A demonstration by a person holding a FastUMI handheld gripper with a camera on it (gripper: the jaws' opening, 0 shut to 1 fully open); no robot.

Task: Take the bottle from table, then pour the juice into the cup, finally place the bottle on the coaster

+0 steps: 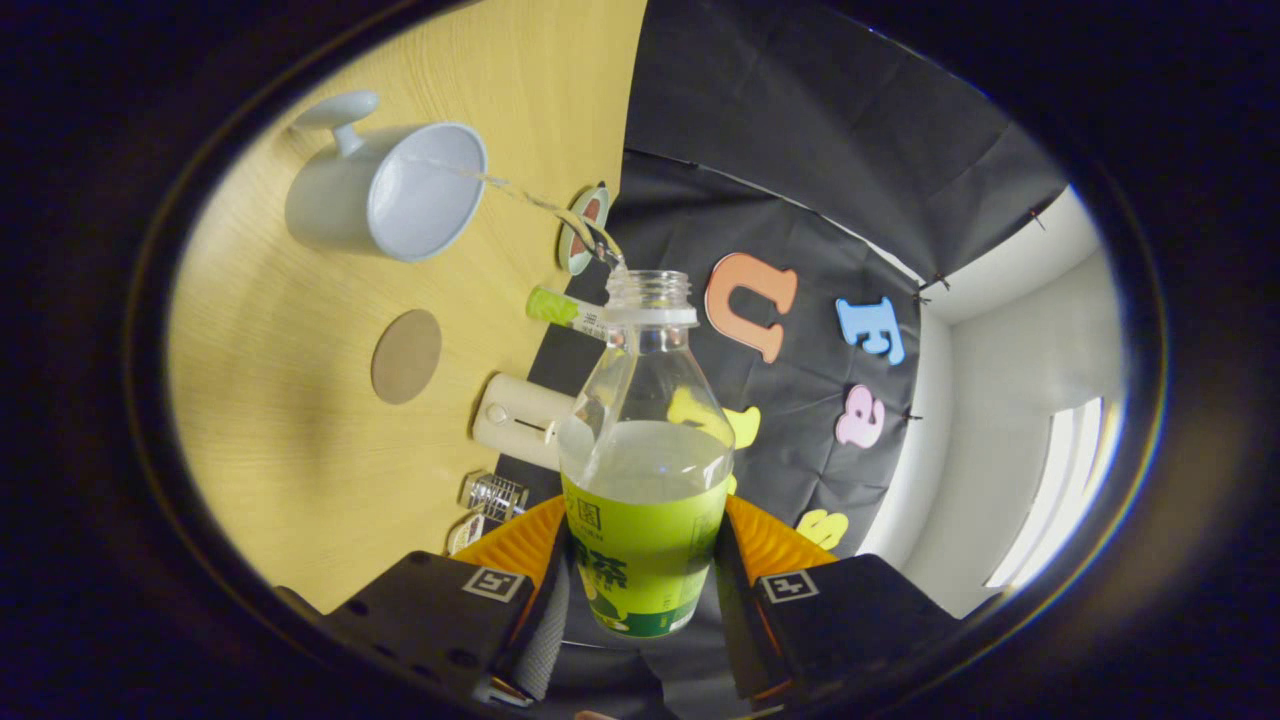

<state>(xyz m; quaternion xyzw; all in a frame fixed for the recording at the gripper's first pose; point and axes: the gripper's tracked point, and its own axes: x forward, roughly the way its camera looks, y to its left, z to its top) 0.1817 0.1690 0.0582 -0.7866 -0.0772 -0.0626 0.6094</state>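
- Clamped between both fingers of the gripper [640,570], low in the centre of the frame, is the bottle [645,470], green-labelled, uncapped, about half full of pale juice.
- From its mouth a thin stream [530,198] arcs to the upper left into the cup [385,190], a pale blue mug on the wooden tabletop [280,400].
- Left of the bottle, below the cup, lies the round coaster [407,356], bare.
- Between coaster and bottle sits a cream box [520,418].
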